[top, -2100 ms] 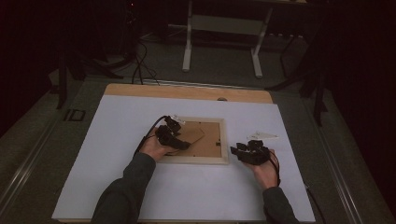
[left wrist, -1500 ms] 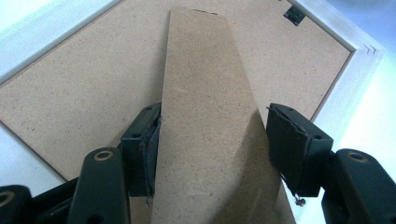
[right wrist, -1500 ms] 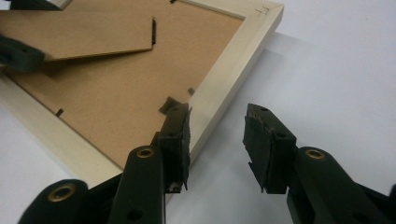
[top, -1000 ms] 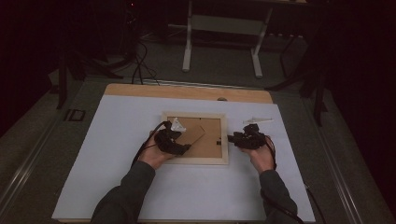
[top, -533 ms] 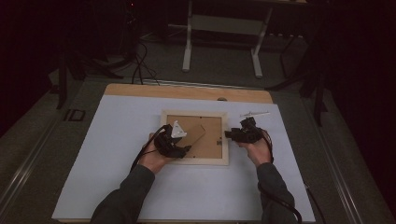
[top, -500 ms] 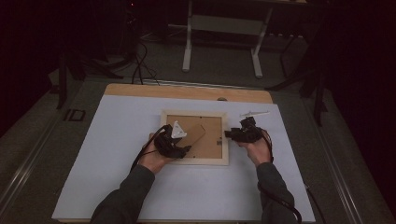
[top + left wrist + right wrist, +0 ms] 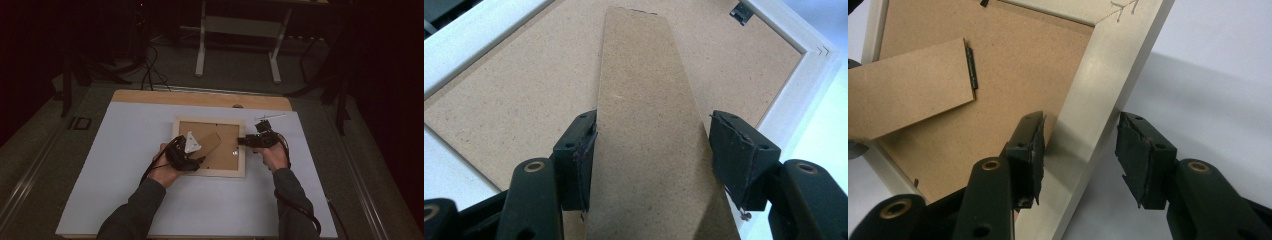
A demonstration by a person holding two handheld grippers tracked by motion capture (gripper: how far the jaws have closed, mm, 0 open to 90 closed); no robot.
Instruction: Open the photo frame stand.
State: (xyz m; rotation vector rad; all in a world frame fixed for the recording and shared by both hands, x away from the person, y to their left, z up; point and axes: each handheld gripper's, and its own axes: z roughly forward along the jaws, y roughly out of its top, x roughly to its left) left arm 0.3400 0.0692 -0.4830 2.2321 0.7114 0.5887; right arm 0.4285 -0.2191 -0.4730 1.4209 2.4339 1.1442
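A pale wooden picture frame [image 7: 210,172] lies face down on the white mat, its brown backing board [image 7: 227,134] up. My left gripper [image 7: 199,160] comes in over the frame's lower left, shut on the cardboard easel stand [image 7: 644,100], with a pad [image 7: 584,155] against each long edge. My right gripper [image 7: 241,141] reaches the frame from the right. Its jaws straddle the frame's right rail [image 7: 1098,85] and have just been opening. The inner pad [image 7: 1034,150] sits close to the rail; the outer one stands clear of it. The stand [image 7: 908,95] lies farther off.
The white mat [image 7: 125,150] covers a wooden table whose far edge [image 7: 200,98] is bare. A thin pale object [image 7: 270,117] lies just behind my right gripper. Pale metal legs [image 7: 201,45] stand on the dark floor beyond. The right gripper's cable [image 7: 300,212] trails toward me.
My right hand has come in from the mat at the frame's lower right, up and left to the frame's right rail. The left hand has stayed on the stand.
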